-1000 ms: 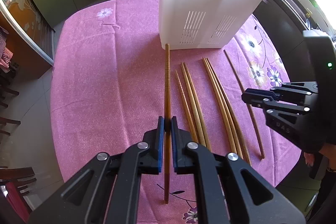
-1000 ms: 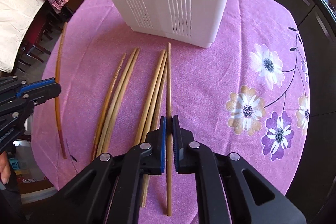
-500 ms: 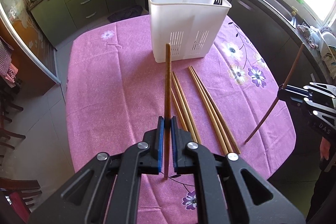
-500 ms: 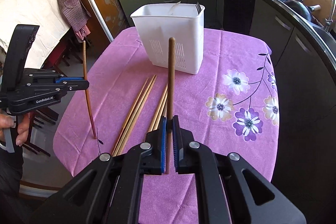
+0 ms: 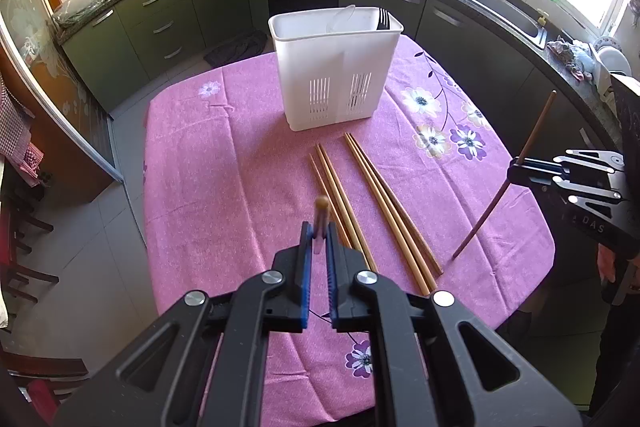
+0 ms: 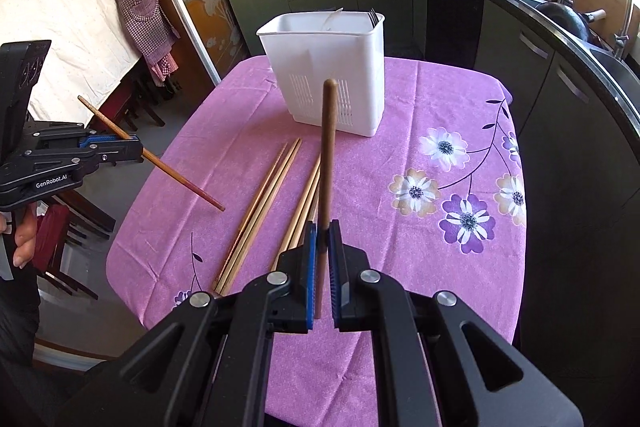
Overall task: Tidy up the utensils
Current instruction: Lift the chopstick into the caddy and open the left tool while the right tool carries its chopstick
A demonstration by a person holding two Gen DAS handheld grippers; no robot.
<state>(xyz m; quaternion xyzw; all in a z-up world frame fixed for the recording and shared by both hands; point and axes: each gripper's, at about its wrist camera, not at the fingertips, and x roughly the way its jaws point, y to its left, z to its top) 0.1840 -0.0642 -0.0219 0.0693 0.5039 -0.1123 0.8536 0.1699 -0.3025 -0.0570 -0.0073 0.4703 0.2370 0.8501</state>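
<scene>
My left gripper [image 5: 318, 231] is shut on a brown chopstick [image 5: 321, 205] that points almost straight at the camera, held above the pink tablecloth [image 5: 224, 187]. In the right wrist view this left gripper [image 6: 138, 149] holds its chopstick [image 6: 172, 171] slanted, tip down over the table's left edge. My right gripper [image 6: 323, 233] is shut on a darker chopstick [image 6: 329, 147] that stands nearly upright. From the left wrist view the right gripper [image 5: 514, 171] hangs off the table's right side, its chopstick [image 5: 500, 187] tilted. Several chopsticks [image 5: 376, 203] lie on the cloth before a white utensil holder [image 5: 332, 75].
A fork [image 5: 383, 19] and a pale utensil stand in the holder [image 6: 328, 67]. Several loose chopsticks [image 6: 272, 195] lie in two groups mid-table. Dark green kitchen cabinets [image 5: 160, 23] and a sink counter [image 5: 500, 7] ring the table. Chairs [image 6: 80, 211] stand at the left.
Both grippers rose and pulled back from the table, each lifting its chopstick off the cloth. The left chopstick tipped toward the camera; the right one tilted more upright.
</scene>
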